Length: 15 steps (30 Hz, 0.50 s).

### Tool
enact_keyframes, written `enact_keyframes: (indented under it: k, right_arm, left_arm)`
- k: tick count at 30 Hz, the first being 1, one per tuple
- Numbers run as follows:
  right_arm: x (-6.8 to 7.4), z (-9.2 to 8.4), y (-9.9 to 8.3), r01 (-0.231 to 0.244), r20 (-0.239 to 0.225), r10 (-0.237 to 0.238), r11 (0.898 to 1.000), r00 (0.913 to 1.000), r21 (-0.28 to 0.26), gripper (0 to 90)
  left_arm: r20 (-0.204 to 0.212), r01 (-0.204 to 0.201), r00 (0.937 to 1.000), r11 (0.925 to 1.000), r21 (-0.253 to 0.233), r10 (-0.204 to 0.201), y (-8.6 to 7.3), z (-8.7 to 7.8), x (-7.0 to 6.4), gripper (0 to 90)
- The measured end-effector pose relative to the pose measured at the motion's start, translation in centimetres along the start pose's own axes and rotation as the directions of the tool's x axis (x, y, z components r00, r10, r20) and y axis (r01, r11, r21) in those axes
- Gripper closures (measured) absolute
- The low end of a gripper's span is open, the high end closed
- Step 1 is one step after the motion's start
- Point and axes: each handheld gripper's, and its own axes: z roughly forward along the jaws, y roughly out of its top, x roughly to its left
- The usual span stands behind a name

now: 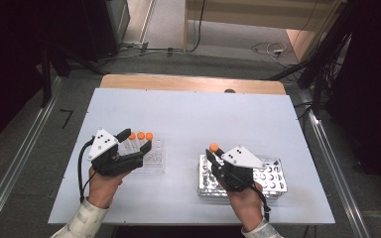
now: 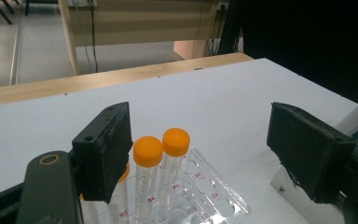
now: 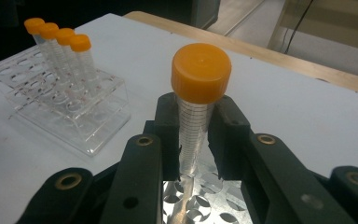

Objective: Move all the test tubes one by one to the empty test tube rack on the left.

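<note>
A clear tube with an orange cap [image 3: 200, 72] stands upright between the jaws of my right gripper [image 3: 196, 140], which is shut on it. Its tapered lower end hangs over the holes of a metal rack [image 3: 205, 205]. In the high view the right gripper [image 1: 214, 157] holds this tube [image 1: 214, 147] at the left end of the metal rack [image 1: 273, 178]. My left gripper [image 1: 136, 140] is open, one jaw on each side of the orange-capped tubes [image 1: 140, 135] in a clear plastic rack [image 1: 154, 161]. The left gripper [image 2: 205, 149] touches neither tube [image 2: 148, 151].
The clear rack [image 3: 74, 121] holds several capped tubes [image 3: 80, 43] in one row, and its other holes are bare. The racks sit on a white board [image 1: 193, 119] over a wooden table, with bare board behind them. Cables lie on the floor beyond the table.
</note>
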Motion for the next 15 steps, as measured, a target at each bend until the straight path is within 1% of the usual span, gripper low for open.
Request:
enact_keyframes:
  k: [2, 5, 10, 15]
  right_arm:
    - [0.0, -0.4, 0.2, 0.009, 0.001, -0.009, 1.0, 1.0, -0.014, 72.4]
    - [0.1, -0.8, 0.3, 0.007, -0.003, -0.007, 1.0, 1.0, -0.019, 72.5]
    - [0.4, -1.4, 0.5, 0.008, -0.024, -0.008, 1.0, 0.9997, -0.029, 72.5]
    - [0.9, -1.8, 0.7, 0.016, -0.063, -0.019, 0.999, 0.9979, -0.039, 72.5]
  left_arm:
    - [0.0, -0.001, 1.0, 1.0, 0.001, 0.001, 0.0, 0.0, 0.0, 21.7]
    - [0.002, 0.0, 1.0, 1.0, -0.001, 0.0, 0.0, 0.0, -0.1, 21.7]
    - [0.008, -0.001, 1.0, 1.0, -0.004, 0.001, 0.0, -0.1, -0.2, 21.7]
    - [0.016, -0.002, 0.9999, 1.0, -0.009, 0.002, 0.1, -0.1, -0.4, 21.7]
